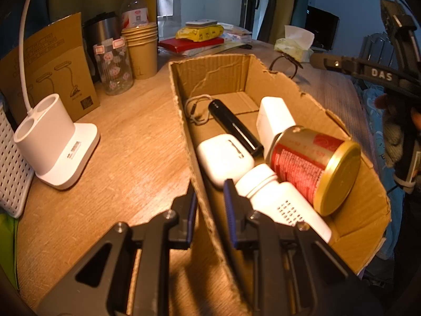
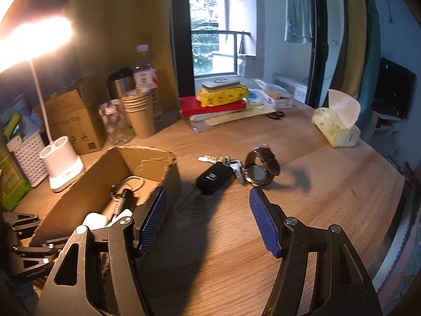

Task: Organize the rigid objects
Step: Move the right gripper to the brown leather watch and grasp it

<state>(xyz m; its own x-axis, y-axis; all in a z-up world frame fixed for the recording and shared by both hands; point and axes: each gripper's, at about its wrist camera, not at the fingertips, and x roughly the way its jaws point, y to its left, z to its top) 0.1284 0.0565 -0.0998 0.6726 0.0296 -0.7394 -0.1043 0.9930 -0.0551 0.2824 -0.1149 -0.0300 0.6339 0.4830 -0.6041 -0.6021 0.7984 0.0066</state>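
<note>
A torn cardboard box lies on the wooden desk. Inside it are a red and gold can, a white bottle, a white earbud case, a black cylinder with a cord and a white block. My left gripper is shut on the box's near wall, one finger on each side. My right gripper stands open above the desk, nothing between its fingers. Just beyond it lie a black car key with a key bunch and a wristwatch.
At the back left are a white lamp base, a brown carton, a glass jar, paper cups and a water bottle. A red book with a yellow pack, scissors and a tissue pack sit farther back.
</note>
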